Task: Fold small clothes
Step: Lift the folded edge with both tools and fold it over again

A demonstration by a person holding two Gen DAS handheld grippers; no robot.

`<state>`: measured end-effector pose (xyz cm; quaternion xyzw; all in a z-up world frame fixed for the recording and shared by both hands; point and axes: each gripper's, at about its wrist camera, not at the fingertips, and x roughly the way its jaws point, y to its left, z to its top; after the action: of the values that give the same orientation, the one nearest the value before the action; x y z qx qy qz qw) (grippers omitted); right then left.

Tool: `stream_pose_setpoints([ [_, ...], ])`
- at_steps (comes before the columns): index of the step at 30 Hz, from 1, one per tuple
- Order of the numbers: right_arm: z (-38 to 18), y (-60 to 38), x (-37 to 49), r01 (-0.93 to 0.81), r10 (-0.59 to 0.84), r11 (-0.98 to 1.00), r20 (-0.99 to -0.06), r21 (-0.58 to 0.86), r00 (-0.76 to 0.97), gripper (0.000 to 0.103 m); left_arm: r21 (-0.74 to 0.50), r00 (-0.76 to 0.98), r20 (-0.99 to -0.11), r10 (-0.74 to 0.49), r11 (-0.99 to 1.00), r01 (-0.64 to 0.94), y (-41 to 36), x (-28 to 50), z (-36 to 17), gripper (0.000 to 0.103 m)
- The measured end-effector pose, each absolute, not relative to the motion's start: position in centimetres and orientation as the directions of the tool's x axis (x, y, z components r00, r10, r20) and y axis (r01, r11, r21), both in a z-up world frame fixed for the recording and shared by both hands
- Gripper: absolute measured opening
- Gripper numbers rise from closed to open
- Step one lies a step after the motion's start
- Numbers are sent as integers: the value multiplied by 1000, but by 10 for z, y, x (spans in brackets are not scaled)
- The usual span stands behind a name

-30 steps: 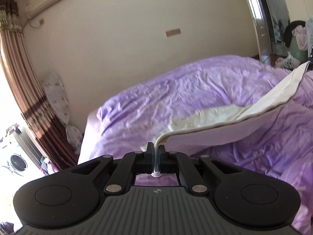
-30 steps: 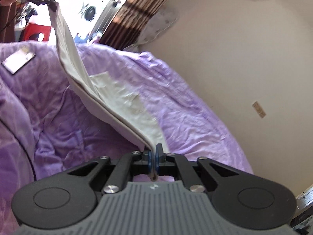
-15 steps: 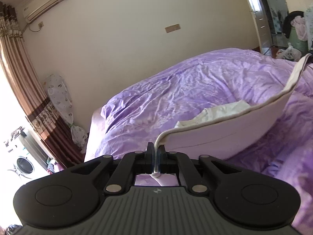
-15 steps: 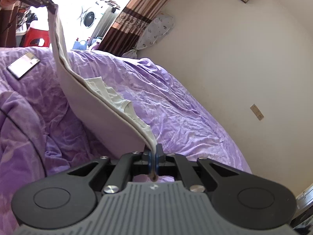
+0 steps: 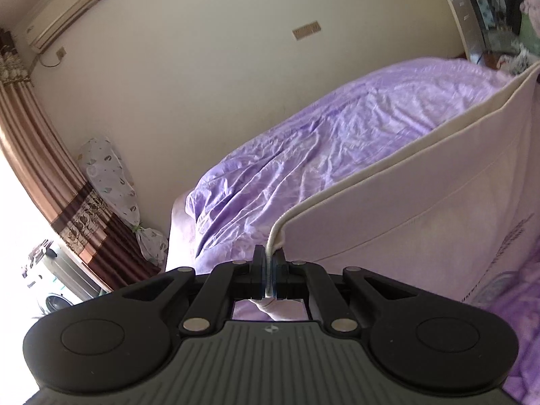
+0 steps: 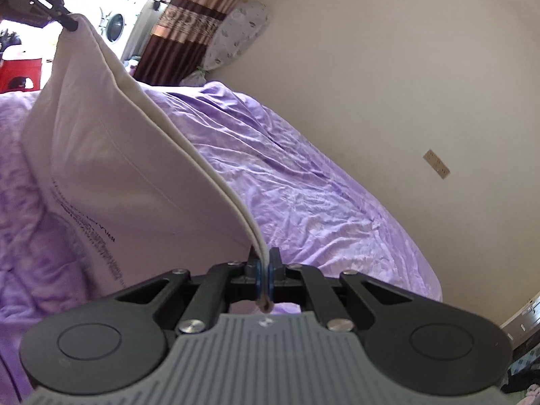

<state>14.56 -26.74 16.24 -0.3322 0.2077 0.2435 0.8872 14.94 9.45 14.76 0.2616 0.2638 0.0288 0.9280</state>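
Observation:
A cream-white garment (image 5: pixel 422 195) with small dark print low on its front hangs stretched between my two grippers, above the purple bed (image 5: pixel 337 128). My left gripper (image 5: pixel 269 256) is shut on one corner of its top edge. My right gripper (image 6: pixel 264 263) is shut on the other corner, where two layers of cloth meet. In the right wrist view the garment (image 6: pixel 128 155) rises to the far left, where the left gripper (image 6: pixel 69 22) pinches its corner. The garment's lower part sags toward the bedding; its bottom edge is hidden.
The purple bed cover (image 6: pixel 303 195) is wrinkled and fills the ground below. A cream wall (image 5: pixel 219 67) stands behind it. Striped curtains (image 5: pixel 50 185), a washing machine (image 6: pixel 116 28) and a patterned ironing board (image 5: pixel 111 175) are near the window. A red object (image 6: pixel 20 71) sits far left.
Both grippers have swept sideways and slightly down with the garment. The cloth, earlier draped low over the bed, is now pulled taut and stands up as a broad panel between them.

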Motion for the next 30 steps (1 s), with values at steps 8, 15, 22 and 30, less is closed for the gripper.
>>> stream_pose_setpoints([
  [8, 111, -238, 260, -604, 276, 675, -615, -423, 739, 0, 462, 779, -588, 218, 881, 102, 117, 248, 83, 3],
  [15, 20, -212, 351, -622, 250, 706, -702, -340, 667, 0, 383, 680, -704, 206, 916, 120, 140, 320, 6, 3],
  [22, -60, -194, 412, -622, 227, 736, -767, -269, 600, 0, 322, 612, -769, 186, 939, 120, 159, 359, -48, 3],
  [30, -98, -190, 435, -578, 215, 785, -776, -225, 593, 1, 262, 617, -770, 162, 962, 74, 170, 369, -67, 3],
])
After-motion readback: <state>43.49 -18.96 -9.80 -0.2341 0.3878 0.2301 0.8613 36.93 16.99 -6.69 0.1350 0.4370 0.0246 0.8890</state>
